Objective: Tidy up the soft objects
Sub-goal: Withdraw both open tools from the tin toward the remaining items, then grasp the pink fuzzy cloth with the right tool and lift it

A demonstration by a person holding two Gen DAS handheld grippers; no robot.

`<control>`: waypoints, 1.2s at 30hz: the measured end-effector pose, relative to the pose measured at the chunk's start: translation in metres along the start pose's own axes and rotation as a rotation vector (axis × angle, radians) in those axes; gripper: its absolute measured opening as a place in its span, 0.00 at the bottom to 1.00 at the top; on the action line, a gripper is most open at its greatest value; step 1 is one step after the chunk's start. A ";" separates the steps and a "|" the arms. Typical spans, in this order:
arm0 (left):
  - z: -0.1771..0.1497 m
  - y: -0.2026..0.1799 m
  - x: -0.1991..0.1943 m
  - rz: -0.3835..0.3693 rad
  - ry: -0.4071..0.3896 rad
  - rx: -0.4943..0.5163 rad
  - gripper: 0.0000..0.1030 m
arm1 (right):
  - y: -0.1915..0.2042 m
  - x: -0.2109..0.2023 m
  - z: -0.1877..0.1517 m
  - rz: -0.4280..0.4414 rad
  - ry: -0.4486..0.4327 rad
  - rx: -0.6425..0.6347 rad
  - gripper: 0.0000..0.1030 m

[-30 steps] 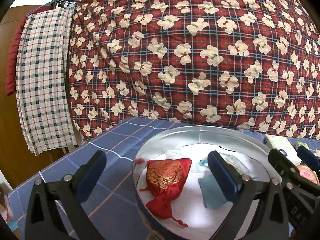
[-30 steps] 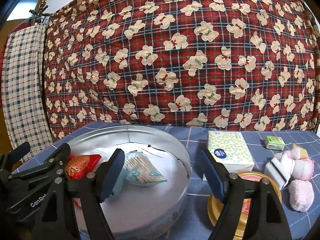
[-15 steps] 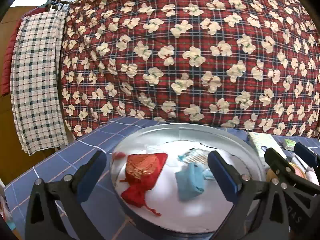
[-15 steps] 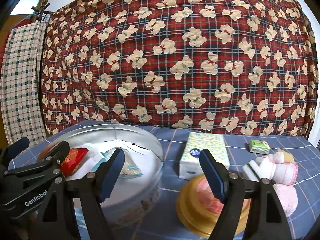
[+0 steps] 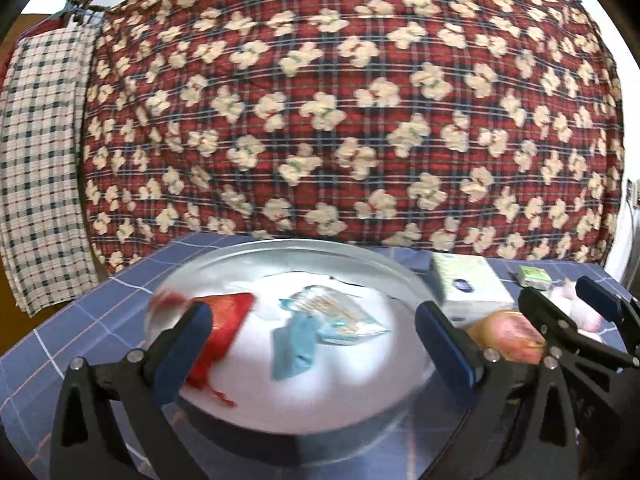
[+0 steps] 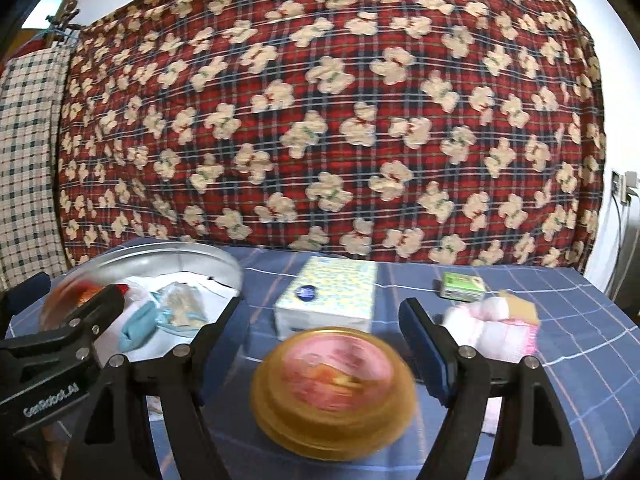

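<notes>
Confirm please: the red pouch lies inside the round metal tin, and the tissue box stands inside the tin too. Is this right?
Partly. The red pouch does lie inside the round metal tin, but the tissue box stands outside it, on the blue checked cloth beside the tin. The right wrist view shows this clearly.

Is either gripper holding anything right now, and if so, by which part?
Nothing is held. The left gripper stands open above the round tin, and the right gripper stands open over the gold lid, touching neither.
</notes>
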State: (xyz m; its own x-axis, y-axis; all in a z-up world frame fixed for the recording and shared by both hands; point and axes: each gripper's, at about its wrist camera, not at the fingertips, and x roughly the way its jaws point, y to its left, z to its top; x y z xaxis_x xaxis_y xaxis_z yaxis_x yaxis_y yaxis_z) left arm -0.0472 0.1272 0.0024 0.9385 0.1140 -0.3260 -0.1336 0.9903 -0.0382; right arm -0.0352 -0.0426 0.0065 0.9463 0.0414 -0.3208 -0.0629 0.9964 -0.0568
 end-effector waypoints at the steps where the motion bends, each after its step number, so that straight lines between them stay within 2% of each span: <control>1: 0.000 -0.004 -0.001 -0.008 -0.001 0.005 1.00 | -0.005 -0.001 0.000 -0.006 0.002 0.002 0.77; 20: -0.007 -0.087 -0.019 -0.190 0.013 0.082 1.00 | -0.120 -0.014 -0.007 -0.180 0.047 0.100 0.77; 28: -0.010 -0.115 -0.025 -0.246 0.028 0.124 1.00 | -0.164 -0.001 -0.013 -0.206 0.189 0.132 0.77; 32: -0.012 -0.124 -0.023 -0.267 0.054 0.128 1.00 | -0.172 0.010 -0.020 -0.161 0.280 0.155 0.77; 36: -0.013 -0.131 -0.026 -0.280 0.058 0.142 1.00 | -0.162 0.030 -0.023 -0.102 0.377 0.120 0.77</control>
State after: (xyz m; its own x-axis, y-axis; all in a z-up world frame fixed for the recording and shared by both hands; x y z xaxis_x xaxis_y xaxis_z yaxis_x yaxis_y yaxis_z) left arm -0.0580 -0.0068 0.0036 0.9123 -0.1655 -0.3747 0.1771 0.9842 -0.0036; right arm -0.0042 -0.2048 -0.0153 0.7616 -0.0663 -0.6447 0.0842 0.9964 -0.0030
